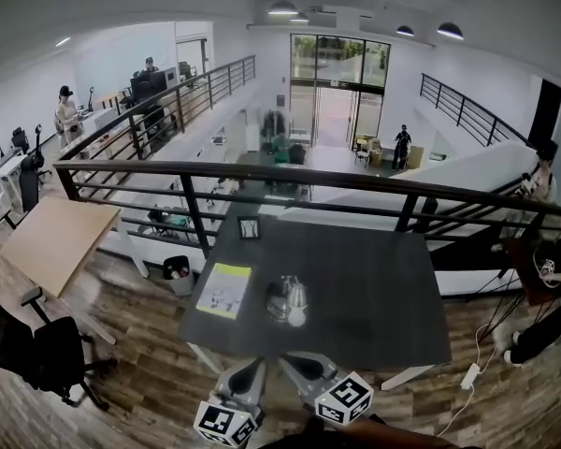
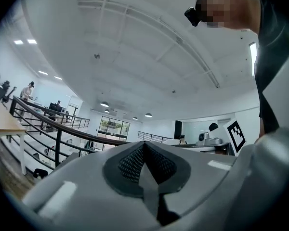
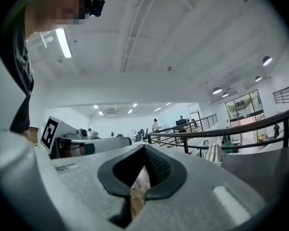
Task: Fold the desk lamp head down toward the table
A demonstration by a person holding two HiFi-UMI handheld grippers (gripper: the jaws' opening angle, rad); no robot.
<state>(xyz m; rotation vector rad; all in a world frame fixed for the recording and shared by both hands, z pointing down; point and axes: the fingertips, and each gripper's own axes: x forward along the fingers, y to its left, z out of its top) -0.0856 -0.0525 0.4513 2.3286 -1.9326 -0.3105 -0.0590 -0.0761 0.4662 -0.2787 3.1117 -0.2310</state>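
A small silver desk lamp stands near the middle of the dark table, its pale head low over a dark base. Both grippers hover at the table's near edge, short of the lamp and touching nothing. My left gripper is shut and empty, and its own view shows its jaws meeting with only the room beyond. My right gripper is shut too, with nothing between its jaws. The lamp's silver head shows just right of them in the right gripper view.
A yellow-green sheet lies left of the lamp, and a small framed card stands at the far edge. A dark railing runs behind the table. A black chair, a wooden desk and a bin stand to the left.
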